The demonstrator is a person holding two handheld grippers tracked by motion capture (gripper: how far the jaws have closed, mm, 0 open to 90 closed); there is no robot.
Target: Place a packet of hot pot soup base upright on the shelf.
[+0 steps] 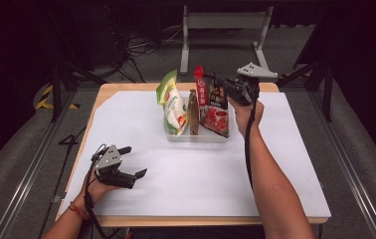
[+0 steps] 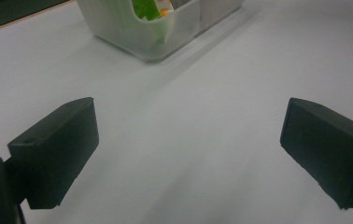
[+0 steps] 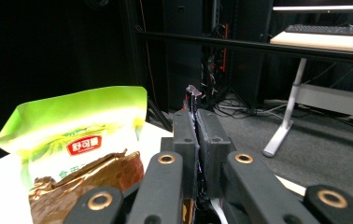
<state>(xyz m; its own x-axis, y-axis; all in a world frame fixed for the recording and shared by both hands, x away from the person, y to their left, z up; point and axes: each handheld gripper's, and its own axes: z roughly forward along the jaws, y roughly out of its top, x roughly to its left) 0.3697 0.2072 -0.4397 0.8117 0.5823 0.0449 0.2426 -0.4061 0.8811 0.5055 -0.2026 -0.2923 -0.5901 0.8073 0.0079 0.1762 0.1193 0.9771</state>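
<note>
A clear plastic bin (image 1: 196, 138) stands at the middle back of the white table. In it stand a green snack bag (image 1: 172, 107), a slim gold-brown pouch (image 1: 193, 112) and a red snack bag (image 1: 216, 112). My right gripper (image 1: 215, 79) comes from the right and is shut on the red bag's top edge. In the right gripper view its jaws (image 3: 197, 126) pinch a thin red edge (image 3: 193, 89), with the green bag (image 3: 76, 135) and gold pouch (image 3: 86, 182) to the left. My left gripper (image 1: 135, 161) rests open at the front left, nothing between its jaws (image 2: 188, 140).
White sheet (image 1: 191, 169) covers the wooden table top. The bin's corner (image 2: 174, 28) lies ahead of the left gripper with bare sheet between. Behind the table are a grey desk frame (image 1: 221, 22), cables and dark floor.
</note>
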